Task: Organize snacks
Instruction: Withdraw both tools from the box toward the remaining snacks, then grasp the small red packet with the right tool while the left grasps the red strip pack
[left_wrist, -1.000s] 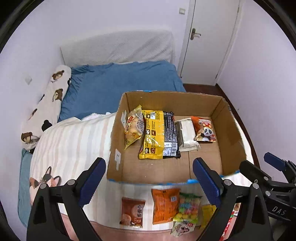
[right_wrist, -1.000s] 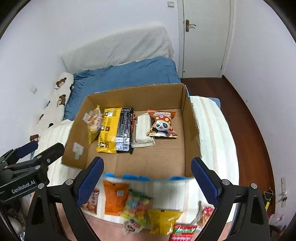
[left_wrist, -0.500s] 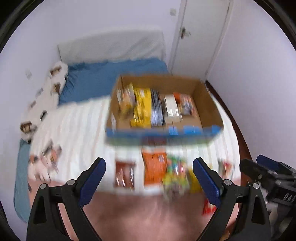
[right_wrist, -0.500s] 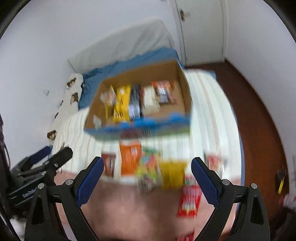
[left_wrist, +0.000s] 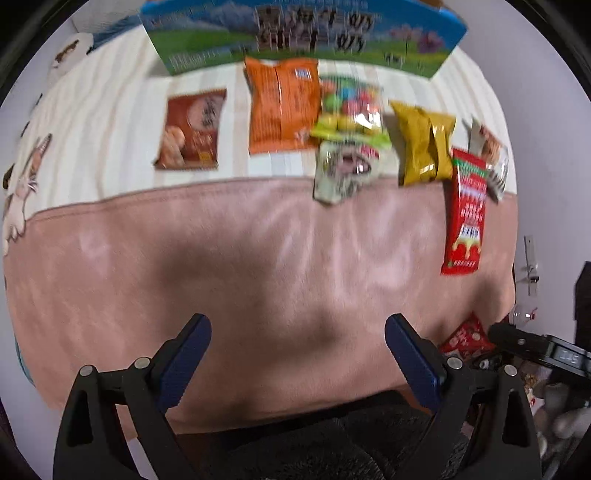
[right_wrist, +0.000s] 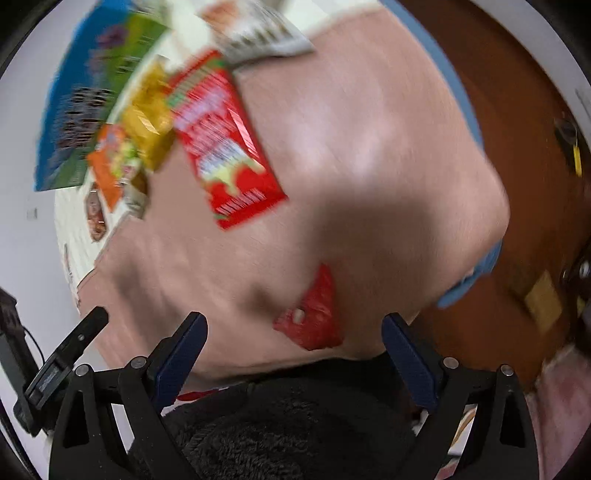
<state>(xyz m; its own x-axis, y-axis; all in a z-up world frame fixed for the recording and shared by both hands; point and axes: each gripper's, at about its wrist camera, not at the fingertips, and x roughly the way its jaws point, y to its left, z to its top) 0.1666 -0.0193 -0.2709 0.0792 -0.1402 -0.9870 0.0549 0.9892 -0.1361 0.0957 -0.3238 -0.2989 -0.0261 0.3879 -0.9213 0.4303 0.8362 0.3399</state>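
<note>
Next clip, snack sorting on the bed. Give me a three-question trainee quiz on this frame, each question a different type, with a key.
1. True or false: the left gripper is shut on a snack packet.
2. Multiple choice: in the left wrist view, which packet lies directly left of the orange packet? A) the brown packet B) the yellow packet C) the long red packet
3. Fill in: the small red packet nearest the right gripper lies on the ____ blanket.

Key: 1 false, both grippers are open and empty; 2 A; 3 pink.
</note>
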